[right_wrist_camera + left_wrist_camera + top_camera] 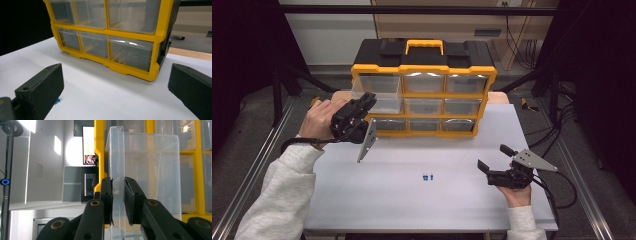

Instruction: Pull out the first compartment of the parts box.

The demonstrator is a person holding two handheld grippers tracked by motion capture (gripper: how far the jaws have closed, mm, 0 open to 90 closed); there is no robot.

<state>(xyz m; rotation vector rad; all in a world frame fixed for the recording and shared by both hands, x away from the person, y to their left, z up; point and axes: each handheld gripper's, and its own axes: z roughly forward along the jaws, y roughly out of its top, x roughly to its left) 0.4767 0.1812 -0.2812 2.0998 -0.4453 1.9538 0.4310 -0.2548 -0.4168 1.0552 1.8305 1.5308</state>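
The left hand [318, 120] is raised at the left front of the organizer [424, 90], its sleeved forearm running up from the bottom left corner of the high view. The left tool [369, 98] points at the top left drawer [377, 93], and its jaws are narrowed onto the drawer's front wall. In the left gripper view the two black pads [107, 195] sit on either side of that thin clear wall and pinch it. The right hand [517, 194] rests low near the right edge of the counter [412, 200], well apart from the organizer. The right tool [493, 160] lies about level with its jaws spread wide and nothing between them.

The drawer is clear plastic, looks empty, and sticks out of its slot in the top row, forward and left of the yellow frame. The organizer is yellow with a black top and a yellow handle, holding three rows of clear drawers.

The counter is pale grey. Two small blue pieces [427, 177] lie near its middle, between the hands. Around it stand dark frame posts, cables and a grey floor.
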